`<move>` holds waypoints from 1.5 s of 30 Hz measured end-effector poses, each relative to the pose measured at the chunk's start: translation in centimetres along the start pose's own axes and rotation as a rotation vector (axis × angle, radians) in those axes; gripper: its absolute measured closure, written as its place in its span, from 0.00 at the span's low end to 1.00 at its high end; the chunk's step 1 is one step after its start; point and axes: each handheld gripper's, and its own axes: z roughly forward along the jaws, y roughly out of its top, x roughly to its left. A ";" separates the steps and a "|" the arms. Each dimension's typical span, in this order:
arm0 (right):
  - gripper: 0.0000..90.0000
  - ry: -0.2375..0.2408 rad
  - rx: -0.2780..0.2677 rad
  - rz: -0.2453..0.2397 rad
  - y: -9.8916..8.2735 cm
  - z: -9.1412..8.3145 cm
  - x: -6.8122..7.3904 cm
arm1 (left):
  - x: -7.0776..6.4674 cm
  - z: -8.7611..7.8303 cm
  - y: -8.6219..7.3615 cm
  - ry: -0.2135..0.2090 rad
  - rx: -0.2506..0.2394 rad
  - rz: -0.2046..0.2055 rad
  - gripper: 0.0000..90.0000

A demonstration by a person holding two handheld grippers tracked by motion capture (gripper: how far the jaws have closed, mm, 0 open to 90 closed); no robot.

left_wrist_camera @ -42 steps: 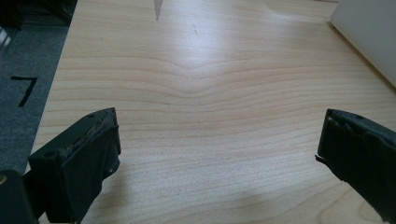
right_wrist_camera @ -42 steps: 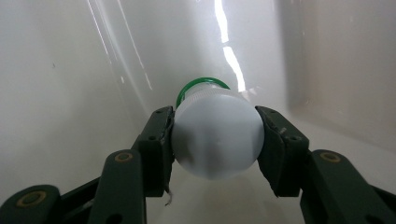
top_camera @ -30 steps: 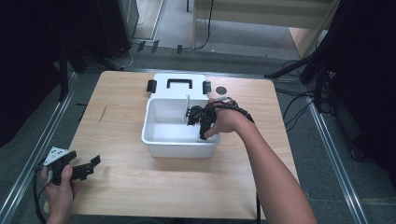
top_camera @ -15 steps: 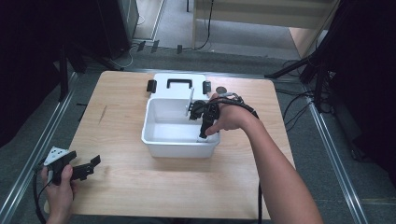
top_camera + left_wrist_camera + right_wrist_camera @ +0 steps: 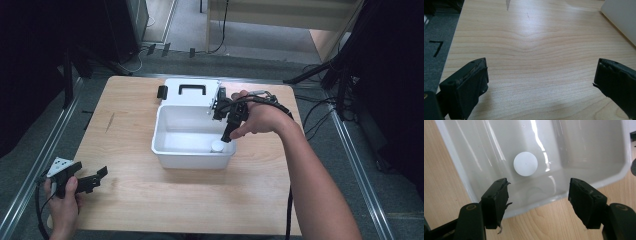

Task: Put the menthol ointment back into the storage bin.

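Note:
A white plastic bin [image 5: 170,150] stands open in the middle of the wooden table. A small white round disc [image 5: 218,146] lies loose on its floor near the front right corner. My right gripper [image 5: 226,136] hangs over that corner, pointing down, open and holding nothing. In the right gripper view the disc [image 5: 525,164] lies just beyond the gap of the right gripper [image 5: 537,188], inside the bin [image 5: 464,175]. My left gripper [image 5: 95,178] rests low at the table's front left corner, open. In its own view the left gripper [image 5: 541,68] spans bare wood.
The bin's white lid [image 5: 192,100], with a black handle [image 5: 192,88] and black side latches, lies flat behind the bin. The bin's corner [image 5: 621,17] lies far to the upper right in the left gripper view. Metal rails and cables run on the floor around the table.
My right gripper has lifted a little and shifted right within the bin; the white disc now lies free below it. The left gripper has stayed put.

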 end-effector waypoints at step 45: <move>0.15 -0.012 -0.274 0.638 -19.0 4.9 0.2 | -0.2 -0.1 0.0 0.027 -0.004 0.012 0.00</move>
